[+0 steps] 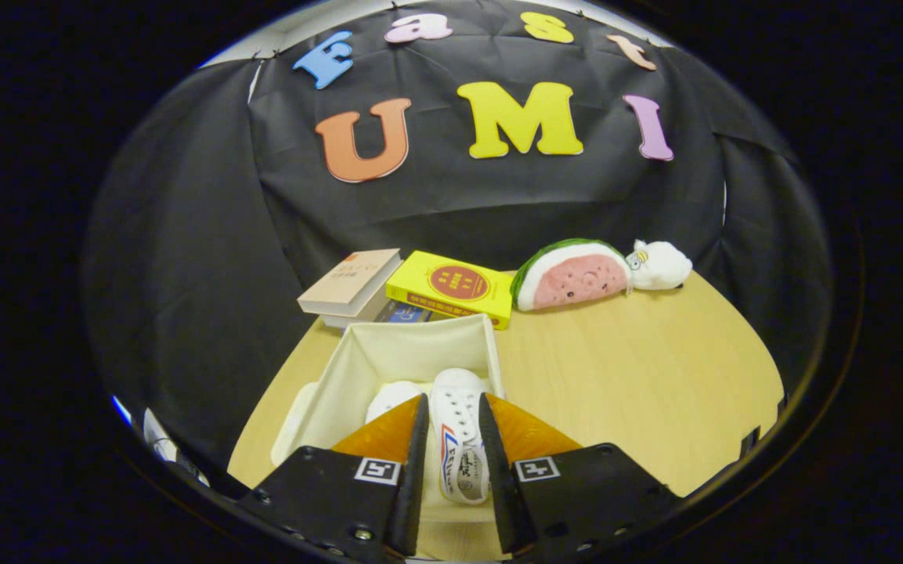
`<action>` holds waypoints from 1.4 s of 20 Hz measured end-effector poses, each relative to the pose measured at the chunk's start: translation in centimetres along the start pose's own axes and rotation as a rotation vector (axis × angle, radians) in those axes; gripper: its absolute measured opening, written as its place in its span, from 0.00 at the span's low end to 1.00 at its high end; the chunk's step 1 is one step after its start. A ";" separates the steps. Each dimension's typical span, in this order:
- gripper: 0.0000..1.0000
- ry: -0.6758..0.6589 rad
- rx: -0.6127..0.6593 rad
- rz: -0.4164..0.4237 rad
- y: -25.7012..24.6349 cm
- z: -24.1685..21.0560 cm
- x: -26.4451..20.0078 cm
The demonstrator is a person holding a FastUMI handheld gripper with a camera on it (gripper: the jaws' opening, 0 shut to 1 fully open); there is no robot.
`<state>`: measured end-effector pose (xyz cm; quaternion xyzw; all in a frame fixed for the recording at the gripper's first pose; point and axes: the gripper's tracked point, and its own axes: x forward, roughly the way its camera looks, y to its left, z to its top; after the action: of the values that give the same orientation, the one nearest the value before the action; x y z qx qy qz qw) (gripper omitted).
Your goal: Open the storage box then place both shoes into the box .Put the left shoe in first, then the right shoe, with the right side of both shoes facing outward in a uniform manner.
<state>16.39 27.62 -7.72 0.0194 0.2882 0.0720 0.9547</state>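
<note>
The gripper (pixel 453 411) clamps a white shoe (pixel 459 439) between both fingers, toe pointing ahead, over the open storage box (pixel 357 368); a second white shoe (pixel 392 399) lies inside, left of it.

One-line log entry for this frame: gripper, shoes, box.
gripper: shut on right shoe, jaws on its sides | left shoe: already in storage box | box: open | right shoe: over box, not yet released
</note>
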 end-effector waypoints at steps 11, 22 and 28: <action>0.80 -0.313 -0.073 -0.072 -6.1 -0.9 -9.3; 0.98 -0.508 -0.099 -0.161 -14.6 -6.2 -17.6; 0.98 -0.539 -0.080 -0.201 -16.8 -5.6 -19.9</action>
<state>-0.94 8.04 -2.83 -0.0285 0.0216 -0.0192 0.9992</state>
